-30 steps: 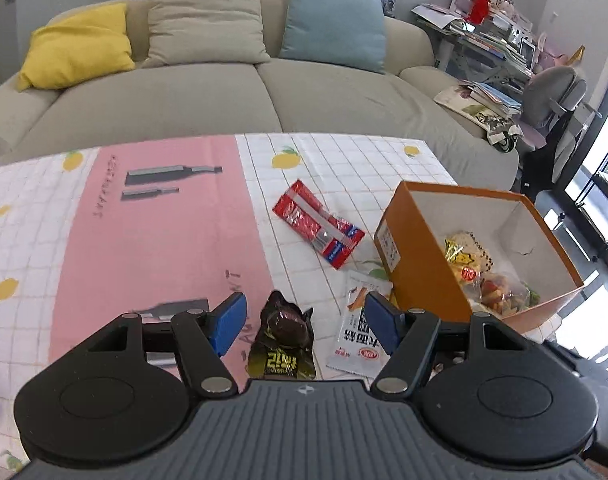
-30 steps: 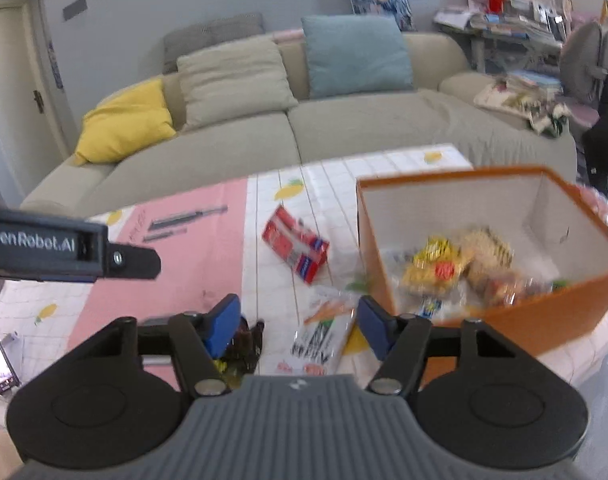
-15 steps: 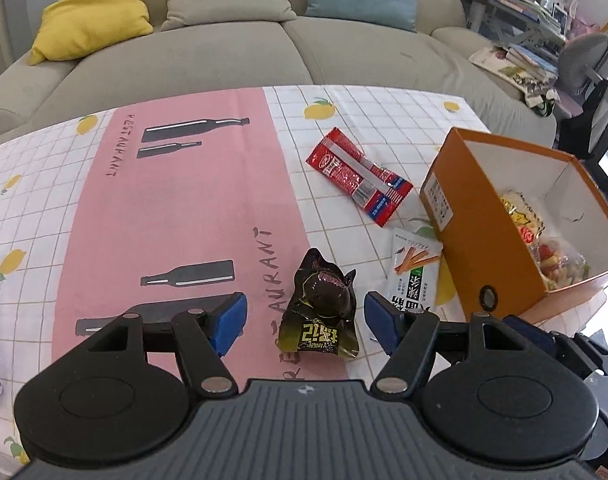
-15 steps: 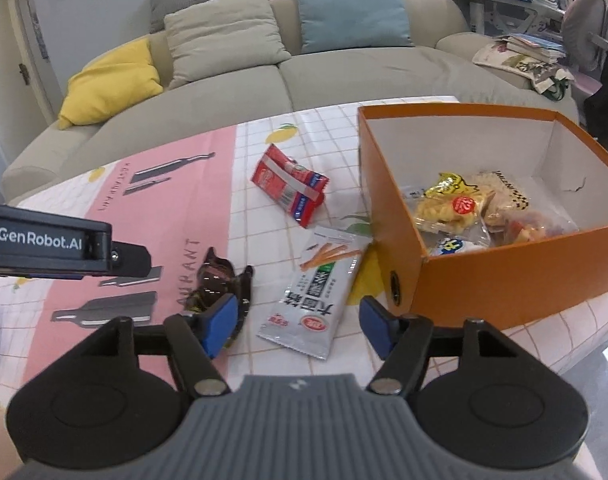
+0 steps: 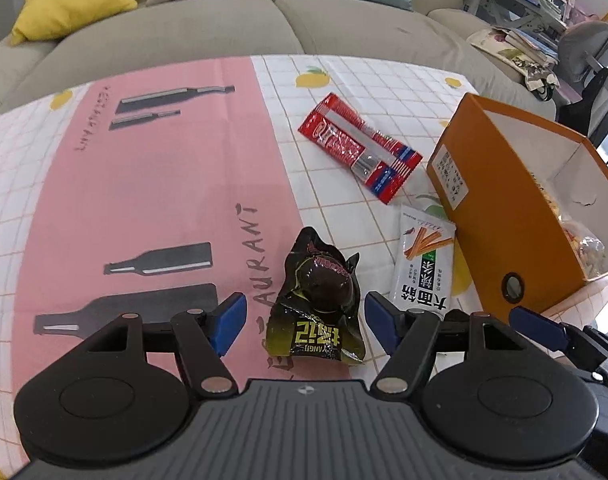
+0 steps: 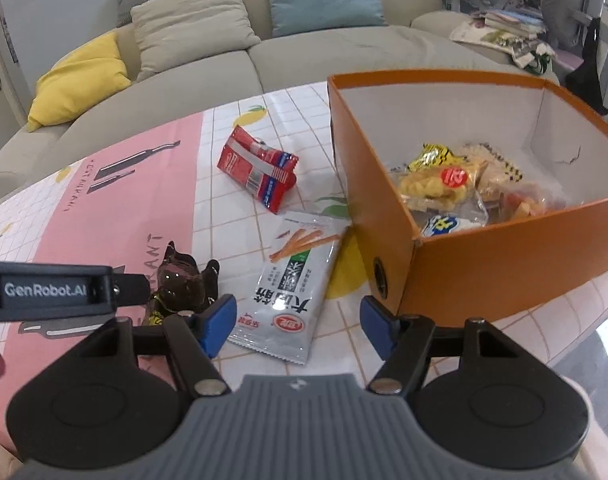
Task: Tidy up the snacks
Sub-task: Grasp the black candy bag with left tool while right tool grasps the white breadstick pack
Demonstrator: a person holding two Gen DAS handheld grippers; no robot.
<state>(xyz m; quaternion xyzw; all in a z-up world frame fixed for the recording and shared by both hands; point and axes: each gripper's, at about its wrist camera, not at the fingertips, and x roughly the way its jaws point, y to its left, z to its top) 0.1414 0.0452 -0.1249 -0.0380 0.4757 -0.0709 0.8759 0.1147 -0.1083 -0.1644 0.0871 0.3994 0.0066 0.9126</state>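
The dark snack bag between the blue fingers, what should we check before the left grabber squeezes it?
1. Left gripper open wide enough: ok, its jaws stand apart on either side of the dark snack bag.
2. Bag centred between the fingers: ok.
3. Fingers low enough to pinch the bag: cannot tell.
4. Other snacks out of the way: ok, the white packet lies outside the right finger.
5. Right gripper not blocking: ok, open and empty over the white packet.
6. Orange box has room: ok, open top, a few snacks inside.
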